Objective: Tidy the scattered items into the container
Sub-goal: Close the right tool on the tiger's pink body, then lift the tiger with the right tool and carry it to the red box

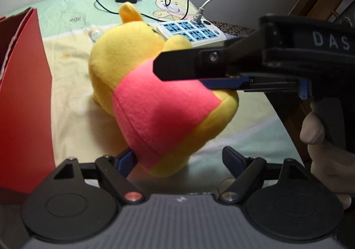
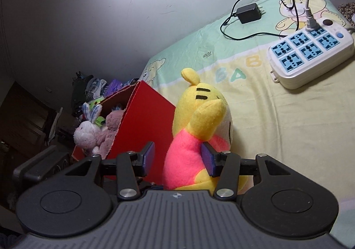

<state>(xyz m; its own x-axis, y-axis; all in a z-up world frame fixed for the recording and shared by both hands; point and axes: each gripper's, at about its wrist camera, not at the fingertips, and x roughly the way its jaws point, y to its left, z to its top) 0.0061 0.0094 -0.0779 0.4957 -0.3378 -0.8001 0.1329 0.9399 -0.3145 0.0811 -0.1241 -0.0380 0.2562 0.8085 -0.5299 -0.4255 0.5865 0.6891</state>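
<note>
- On the bed sheet [image 1: 66, 84], left wrist view: yellow plush bear in a pink shirt [image 1: 155, 98] lies just right of the red cardboard box [image 1: 24, 98]. Left gripper [image 1: 179, 162] jaws apart, one pad touching the shirt hem, the other clear. Right gripper [image 1: 188, 75] reaches in from the right at the bear's back.
- Right wrist view: right gripper [image 2: 179, 158] jaws apart astride the pink torso, no clamp evident. Box [image 2: 146, 120] already holds a plush rabbit [image 2: 88, 131]; power strip [image 2: 310, 55] and charger [image 2: 248, 13] lie far right.
- Step, as judged: securing the bear. Next: close, lift over the box wall, release.
</note>
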